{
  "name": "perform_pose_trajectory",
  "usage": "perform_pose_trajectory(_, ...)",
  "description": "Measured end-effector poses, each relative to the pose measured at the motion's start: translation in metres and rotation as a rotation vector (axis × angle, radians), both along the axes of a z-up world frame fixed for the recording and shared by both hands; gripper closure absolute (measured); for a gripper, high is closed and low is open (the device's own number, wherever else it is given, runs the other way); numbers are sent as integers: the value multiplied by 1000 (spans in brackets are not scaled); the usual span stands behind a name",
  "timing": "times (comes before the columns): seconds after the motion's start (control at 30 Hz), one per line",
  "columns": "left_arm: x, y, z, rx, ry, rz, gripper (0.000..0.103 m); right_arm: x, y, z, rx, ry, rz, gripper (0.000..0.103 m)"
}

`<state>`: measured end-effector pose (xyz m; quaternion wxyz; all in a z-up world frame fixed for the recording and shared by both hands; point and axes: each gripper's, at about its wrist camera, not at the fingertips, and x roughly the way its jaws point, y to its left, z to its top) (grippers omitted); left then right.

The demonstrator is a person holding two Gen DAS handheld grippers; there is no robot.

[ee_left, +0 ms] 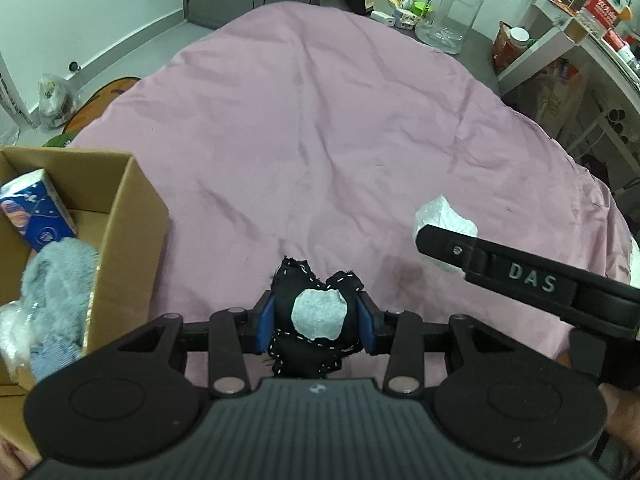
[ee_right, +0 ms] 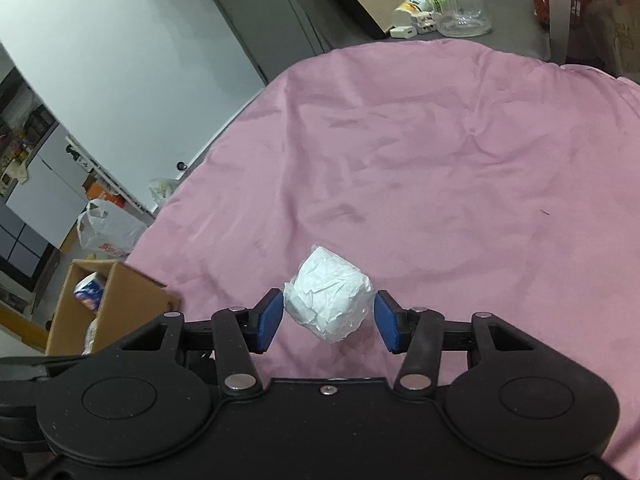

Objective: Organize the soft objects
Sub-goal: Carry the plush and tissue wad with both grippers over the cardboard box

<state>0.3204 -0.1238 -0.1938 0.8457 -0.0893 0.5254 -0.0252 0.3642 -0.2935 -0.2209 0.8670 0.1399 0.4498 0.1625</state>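
Left wrist view: the left gripper (ee_left: 316, 322) has its blue pads pressed against both sides of a black stitched toy (ee_left: 314, 316) with a white patch; its long axis runs forward along the fingers, past the tips. Right wrist view: the right gripper (ee_right: 329, 320) is spread; a white crumpled wad (ee_right: 329, 304) lies between the jaws, touching the left pad, short of the right; no clear long axis.

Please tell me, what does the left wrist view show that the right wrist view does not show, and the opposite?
Only the left wrist view shows the black stitched toy clamped in the left gripper, and the blue fluffy cloth inside the box.

Only the right wrist view shows the right gripper with its jaws open around the white wad, the right one clear of it, and a white plastic bag on the floor.

Both show the pink cover, the cardboard box, the white wad and the clear jar.
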Motion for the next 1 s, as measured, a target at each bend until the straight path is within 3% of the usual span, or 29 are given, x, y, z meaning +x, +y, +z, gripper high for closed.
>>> perform_pose_trajectory(0.57,-54,36,60,-6,-90,14,62,-72,25,56,-9,-87,9,53)
perform_pose_trajectory(1.0,-90,70,86,-11,-126,27,62,-108,48,88,-51,-140,29,53)
